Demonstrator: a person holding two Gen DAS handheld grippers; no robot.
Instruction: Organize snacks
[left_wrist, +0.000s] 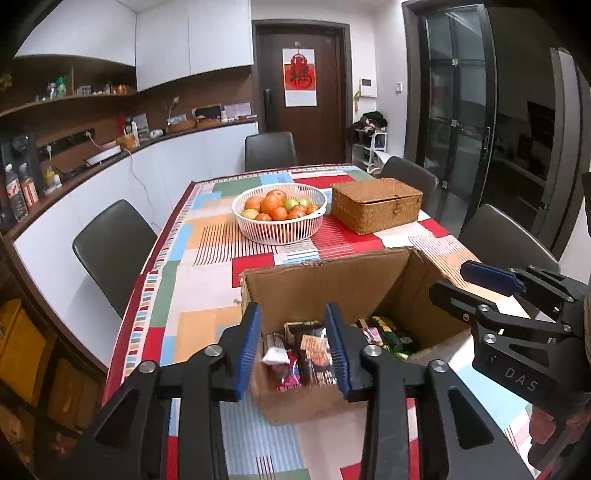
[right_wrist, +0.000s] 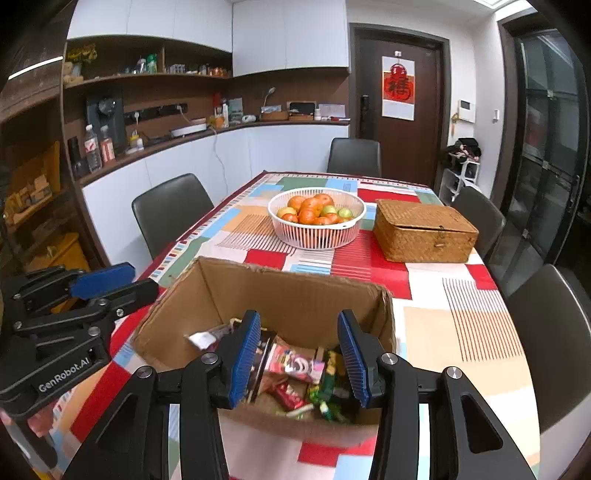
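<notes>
Your left gripper (left_wrist: 293, 345) and right gripper (right_wrist: 301, 356) both hung with jaws parted and empty above the open cardboard box (right_wrist: 295, 291) on the bench (right_wrist: 454, 332). The snacks (right_wrist: 295, 369) lay loose inside, directly below and ahead of both; neither arm looked clearly nearer.

Both wrist views overlook the snack box (left_wrist: 332, 291) closely.

Table (right_wrist: 461, 332): carton (right_wrist: 295, 295), fruit basket (right_wrist: 316, 236), wicker box (right_wrist: 424, 236).
</notes>
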